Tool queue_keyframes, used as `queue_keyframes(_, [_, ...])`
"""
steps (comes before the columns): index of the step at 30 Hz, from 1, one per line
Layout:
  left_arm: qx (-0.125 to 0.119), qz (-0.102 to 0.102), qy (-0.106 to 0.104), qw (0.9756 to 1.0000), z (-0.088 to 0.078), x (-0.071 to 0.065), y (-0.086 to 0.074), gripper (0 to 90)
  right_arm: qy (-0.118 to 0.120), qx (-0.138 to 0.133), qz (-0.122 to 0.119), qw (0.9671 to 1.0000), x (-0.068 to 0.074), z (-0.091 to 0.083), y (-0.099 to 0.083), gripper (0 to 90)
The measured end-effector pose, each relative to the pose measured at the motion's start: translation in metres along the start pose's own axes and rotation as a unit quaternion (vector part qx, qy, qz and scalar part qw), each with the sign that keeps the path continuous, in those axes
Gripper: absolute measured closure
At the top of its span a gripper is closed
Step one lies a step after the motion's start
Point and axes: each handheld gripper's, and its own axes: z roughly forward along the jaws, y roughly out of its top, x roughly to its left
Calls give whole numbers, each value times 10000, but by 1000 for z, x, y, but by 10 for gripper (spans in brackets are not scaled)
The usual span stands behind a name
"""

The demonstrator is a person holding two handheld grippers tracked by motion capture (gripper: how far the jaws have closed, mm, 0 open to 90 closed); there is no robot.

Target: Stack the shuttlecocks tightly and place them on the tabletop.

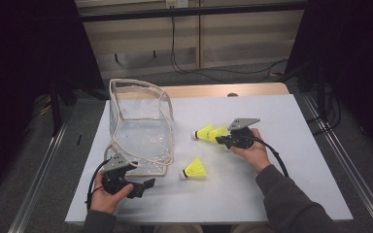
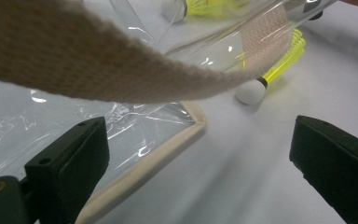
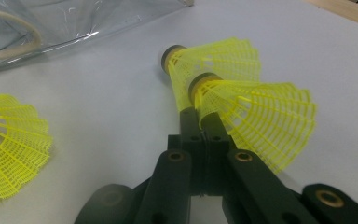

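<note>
A: Where do the shuttlecocks sit?

B: Two yellow shuttlecocks point(image 1: 211, 133) lie nested together on the white bench point(image 1: 291, 121), right of the clear bag point(image 1: 138, 126). In the right gripper view the nearer skirt point(image 3: 256, 116) overlaps the farther one point(image 3: 214, 58), cork ends pointing away from the camera.

A: And the right hand-held gripper point(image 1: 226, 141)?

B: Its black jaws are pressed fully together, tips tucked against the mesh of the pair; whether any mesh is pinched cannot be told.

A: The third one?

B: A lone shuttlecock point(image 1: 194, 169) lies nearer the person, just off the bag's corner, apart from the pair.

A: The left hand-held gripper point(image 1: 143, 187)?

B: Jaws spread wide, holding nothing, at the bag's near edge; the bag's beige webbing strap point(image 2: 98, 60) crosses just ahead of its camera.
</note>
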Motion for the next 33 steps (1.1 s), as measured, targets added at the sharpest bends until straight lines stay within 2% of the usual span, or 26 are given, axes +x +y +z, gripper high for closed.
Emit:
queue_keyframes(6, [-6,1,-7,10000,0,0,0,48,26,-47,-31,10000,2,-1,2,900])
queue_keyframes(17, [2,5,3,10000,0,0,0,48,42,-180,56,9998,3,1,2,900])
queue_keyframes(25, [-4,4,-4,10000,0,0,0,48,44,-60,105,9999,2,4,-1,892])
queue_keyframes(33, [-5,5,-4,10000,0,0,0,48,26,-25,145,9999,2,4,-2,844])
